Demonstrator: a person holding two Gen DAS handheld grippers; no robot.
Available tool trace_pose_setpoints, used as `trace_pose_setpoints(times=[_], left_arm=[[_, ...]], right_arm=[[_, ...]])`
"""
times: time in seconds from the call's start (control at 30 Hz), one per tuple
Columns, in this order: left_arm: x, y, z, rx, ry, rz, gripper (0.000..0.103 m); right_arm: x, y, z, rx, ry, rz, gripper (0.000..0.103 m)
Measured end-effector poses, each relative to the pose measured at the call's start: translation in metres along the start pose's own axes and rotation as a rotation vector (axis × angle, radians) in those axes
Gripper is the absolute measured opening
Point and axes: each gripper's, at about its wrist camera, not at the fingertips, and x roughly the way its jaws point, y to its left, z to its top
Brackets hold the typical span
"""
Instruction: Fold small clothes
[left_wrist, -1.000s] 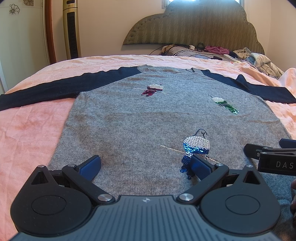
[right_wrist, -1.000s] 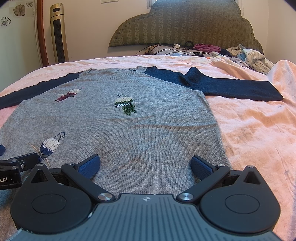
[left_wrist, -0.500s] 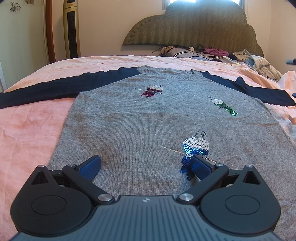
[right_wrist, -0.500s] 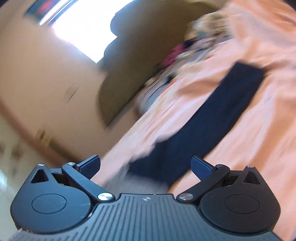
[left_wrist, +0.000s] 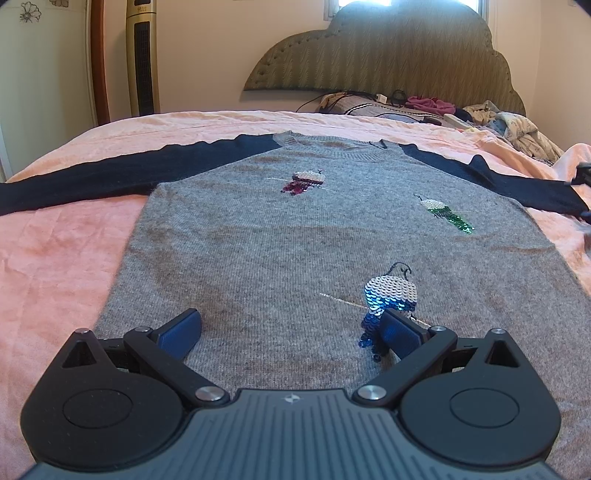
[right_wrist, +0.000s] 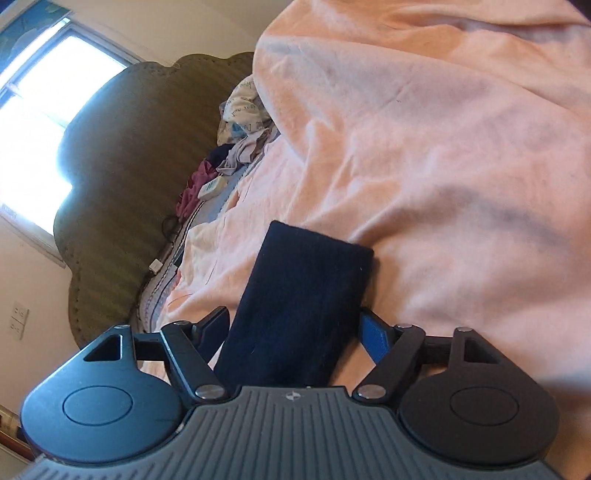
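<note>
A grey sweater (left_wrist: 295, 243) with navy sleeves and sequin birds lies flat, front up, on a pink bedsheet (left_wrist: 55, 266). My left gripper (left_wrist: 290, 328) is open and empty, low over the sweater's hem, its right finger beside the blue sequin bird (left_wrist: 389, 295). My right gripper (right_wrist: 293, 328) is open, rolled sideways, with the sweater's navy right sleeve (right_wrist: 299, 306) lying between its fingers; the cuff end points away from the camera. The right gripper's tip shows in the left wrist view (left_wrist: 583, 177) at the sleeve's end.
A padded headboard (left_wrist: 388, 62) stands at the bed's far end, with a pile of clothes, cables and a pillow (left_wrist: 424, 107) below it. A tower fan (left_wrist: 142, 59) stands at the back left. Rumpled pink sheet (right_wrist: 443, 147) fills the right side.
My right gripper has left the sweater's hem, swung out to the right and rolled sideways, and now straddles the navy sleeve near its cuff. The left gripper has barely moved.
</note>
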Motion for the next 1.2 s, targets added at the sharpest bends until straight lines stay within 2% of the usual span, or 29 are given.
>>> trace_pose_setpoints(times=[0.03, 0.1, 0.2, 0.3, 0.4, 0.43, 0.5, 0.53, 0.57, 0.7, 0.8, 0.87, 0.9, 0.93, 1.0, 1.03, 1.1, 1.13, 1.2], left_arm=[[0.000, 0.000, 0.000, 0.000, 0.000, 0.000, 0.103], [0.000, 0.001, 0.000, -0.002, -0.001, -0.002, 0.103], [0.000, 0.001, 0.000, -0.005, -0.002, -0.004, 0.103], [0.000, 0.001, 0.000, -0.005, -0.002, -0.004, 0.103], [0.000, 0.001, 0.000, -0.005, -0.002, -0.005, 0.103], [0.000, 0.001, 0.000, -0.005, -0.002, -0.005, 0.103], [0.000, 0.001, 0.000, -0.005, -0.002, -0.006, 0.103], [0.000, 0.002, 0.000, -0.007, -0.003, -0.009, 0.103], [0.000, 0.003, 0.000, -0.011, -0.006, -0.014, 0.103], [-0.006, 0.020, 0.000, -0.110, -0.043, -0.075, 0.103], [-0.008, 0.029, 0.013, -0.194, -0.024, -0.091, 0.103], [-0.003, 0.036, 0.037, -0.254, -0.017, -0.177, 0.103], [0.002, 0.039, 0.051, -0.296, -0.012, -0.222, 0.103], [0.013, 0.042, 0.067, -0.349, -0.001, -0.292, 0.103], [0.041, 0.045, 0.093, -0.433, 0.020, -0.421, 0.103], [0.058, 0.043, 0.104, -0.462, 0.046, -0.448, 0.103], [0.094, 0.033, 0.120, -0.484, 0.133, -0.432, 0.102], [0.108, 0.027, 0.125, -0.478, 0.165, -0.412, 0.096], [0.133, 0.012, 0.130, -0.426, 0.229, -0.358, 0.065]], right_arm=[[0.003, 0.006, 0.003, -0.036, 0.025, -0.017, 0.013], [-0.001, 0.020, 0.002, -0.087, 0.014, 0.005, 0.014], [-0.032, 0.060, -0.017, -0.191, 0.021, 0.162, 0.013], [-0.066, 0.119, -0.061, -0.305, 0.118, 0.381, 0.013], [-0.090, 0.176, -0.127, -0.427, 0.252, 0.571, 0.014], [-0.095, 0.192, -0.152, -0.462, 0.308, 0.610, 0.015], [-0.098, 0.211, -0.190, -0.505, 0.405, 0.633, 0.028], [-0.101, 0.217, -0.211, -0.520, 0.452, 0.629, 0.057], [-0.108, 0.215, -0.222, -0.509, 0.451, 0.635, 0.070], [-0.145, 0.173, -0.241, -0.443, 0.473, 0.671, 0.067], [-0.154, 0.141, -0.245, -0.541, 0.386, 0.608, 0.068], [-0.154, 0.121, -0.245, -0.589, 0.344, 0.577, 0.069], [-0.149, 0.113, -0.243, -0.559, 0.349, 0.559, 0.069], [-0.144, 0.108, -0.239, -0.490, 0.375, 0.567, 0.069], [-0.141, 0.102, -0.233, -0.406, 0.365, 0.611, 0.076], [-0.137, 0.101, -0.234, -0.396, 0.365, 0.604, 0.084], [-0.131, 0.099, -0.233, -0.372, 0.394, 0.615, 0.085], [-0.130, 0.097, -0.232, -0.357, 0.403, 0.619, 0.085], [-0.127, 0.094, -0.231, -0.328, 0.411, 0.625, 0.085]])
